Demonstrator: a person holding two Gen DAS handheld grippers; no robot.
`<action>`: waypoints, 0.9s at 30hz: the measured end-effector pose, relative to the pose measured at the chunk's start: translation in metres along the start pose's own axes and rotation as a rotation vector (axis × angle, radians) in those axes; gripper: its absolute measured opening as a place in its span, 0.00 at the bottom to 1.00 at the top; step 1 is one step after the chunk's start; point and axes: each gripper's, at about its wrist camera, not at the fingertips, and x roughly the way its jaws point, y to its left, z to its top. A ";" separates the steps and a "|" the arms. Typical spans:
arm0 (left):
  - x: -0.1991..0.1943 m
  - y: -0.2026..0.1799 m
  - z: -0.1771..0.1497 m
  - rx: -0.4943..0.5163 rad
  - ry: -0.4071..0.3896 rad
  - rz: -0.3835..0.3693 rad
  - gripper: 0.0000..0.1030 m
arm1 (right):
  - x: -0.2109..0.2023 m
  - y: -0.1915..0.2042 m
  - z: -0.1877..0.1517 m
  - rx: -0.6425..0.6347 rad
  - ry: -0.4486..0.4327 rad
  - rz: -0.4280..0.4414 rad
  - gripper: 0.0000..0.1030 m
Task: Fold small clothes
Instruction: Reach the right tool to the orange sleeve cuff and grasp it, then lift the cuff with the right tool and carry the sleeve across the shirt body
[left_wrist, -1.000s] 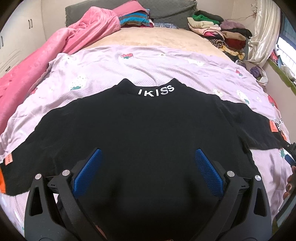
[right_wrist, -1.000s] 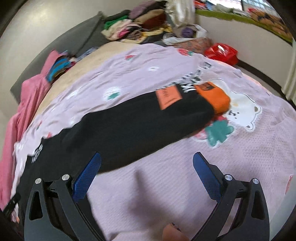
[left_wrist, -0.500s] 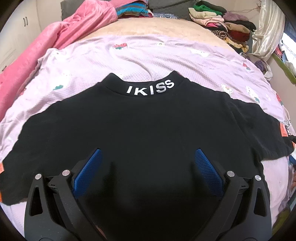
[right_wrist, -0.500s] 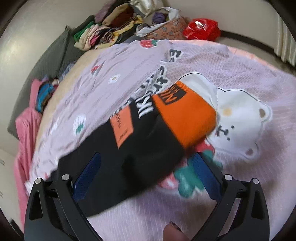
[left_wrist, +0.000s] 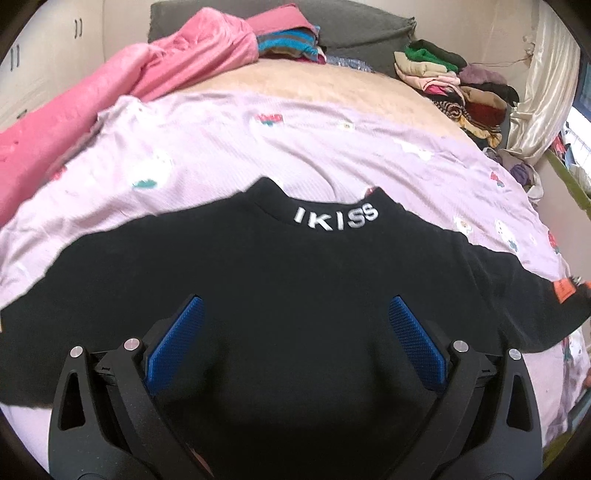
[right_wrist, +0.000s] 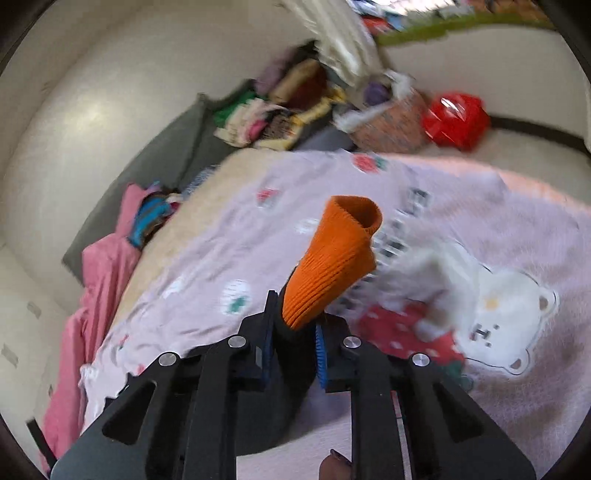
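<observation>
Now the right claw (right_wrist: 293, 345), its jaws just closed, pinches the black top's (left_wrist: 295, 295) sleeve behind the orange cuff (right_wrist: 332, 266) (lifted off the lilac bedspread (left_wrist: 221, 147)), while the left claw (left_wrist: 295, 321) hovers wide open over the top's back.

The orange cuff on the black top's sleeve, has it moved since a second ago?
Yes. The orange cuff has lifted off the lilac sheet's white bear print and now stands up, clamped in the right gripper, whose jaws just closed.
</observation>
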 end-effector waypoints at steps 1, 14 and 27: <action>-0.002 0.002 0.001 0.008 -0.003 -0.004 0.91 | -0.004 0.006 -0.001 -0.020 -0.007 0.001 0.16; -0.019 0.019 0.010 0.035 -0.011 -0.136 0.91 | -0.044 0.125 -0.030 -0.255 -0.069 0.093 0.14; -0.019 0.036 0.003 0.003 0.034 -0.234 0.91 | -0.037 0.208 -0.090 -0.433 0.022 0.216 0.13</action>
